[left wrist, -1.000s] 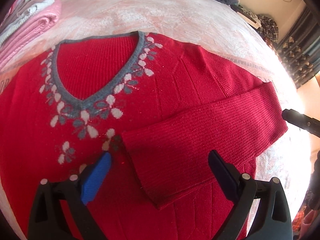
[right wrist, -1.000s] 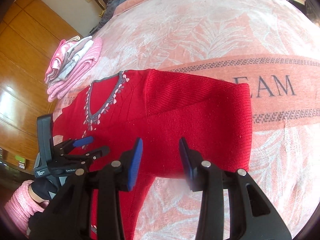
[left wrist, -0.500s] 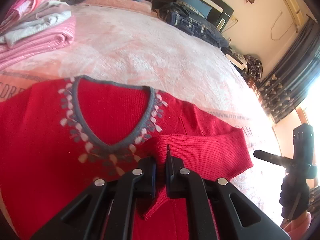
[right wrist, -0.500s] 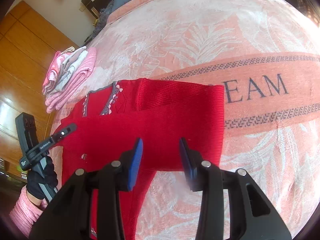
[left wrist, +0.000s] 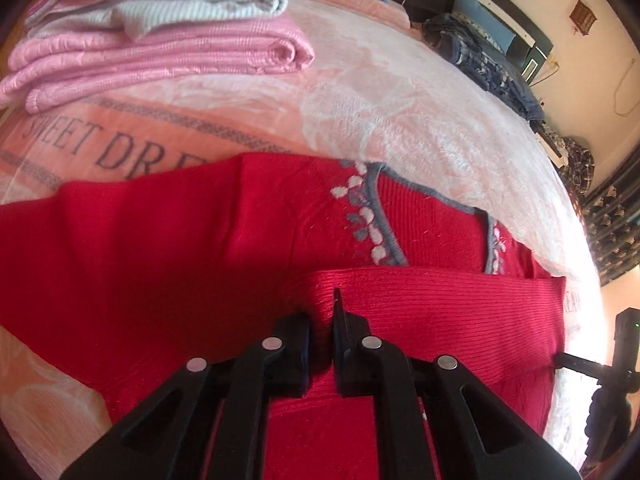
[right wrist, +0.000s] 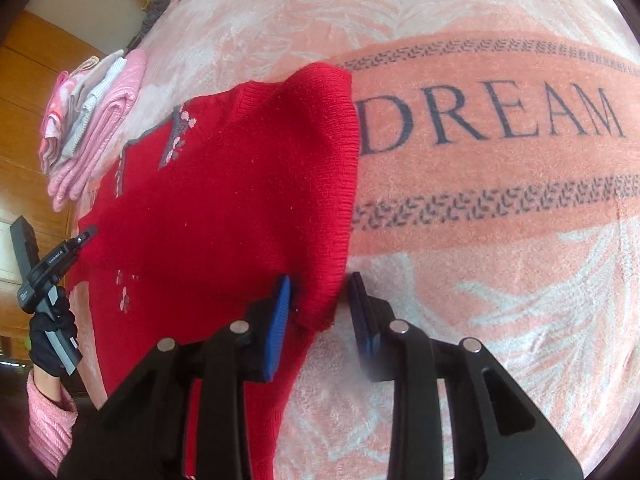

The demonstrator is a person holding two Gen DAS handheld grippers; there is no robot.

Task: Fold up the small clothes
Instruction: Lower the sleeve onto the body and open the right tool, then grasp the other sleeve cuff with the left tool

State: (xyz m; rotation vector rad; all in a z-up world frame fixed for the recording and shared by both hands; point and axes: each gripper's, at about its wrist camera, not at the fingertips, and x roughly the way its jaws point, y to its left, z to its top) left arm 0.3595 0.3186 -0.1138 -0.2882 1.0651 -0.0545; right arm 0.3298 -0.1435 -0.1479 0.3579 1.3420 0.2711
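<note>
A red knit sweater [left wrist: 160, 260] with a grey V-neck and white flowers lies flat on the bed blanket [left wrist: 400, 100]. One sleeve [left wrist: 460, 312] is folded across its chest. My left gripper [left wrist: 320, 316] is shut on that sleeve's end, low over the sweater's front. In the right wrist view the sweater [right wrist: 220, 200] shows its folded side edge. My right gripper [right wrist: 320, 304] is open, and the lower corner of that edge hangs between its fingers. The left gripper [right wrist: 86, 236] shows at the far left, held by a gloved hand [right wrist: 50, 344].
A stack of folded pink and white clothes [left wrist: 160, 40] sits on the blanket beyond the sweater, also in the right wrist view as the stack [right wrist: 92, 132]. Dark clothes [left wrist: 488, 64] lie by the headboard. The lettered pink blanket [right wrist: 500, 180] stretches to the right.
My left gripper went from open to shut on the sleeve end and lifted it, swinging its view left. My right gripper came in close to the sweater's side edge, whose corner now sits between its fingers.
</note>
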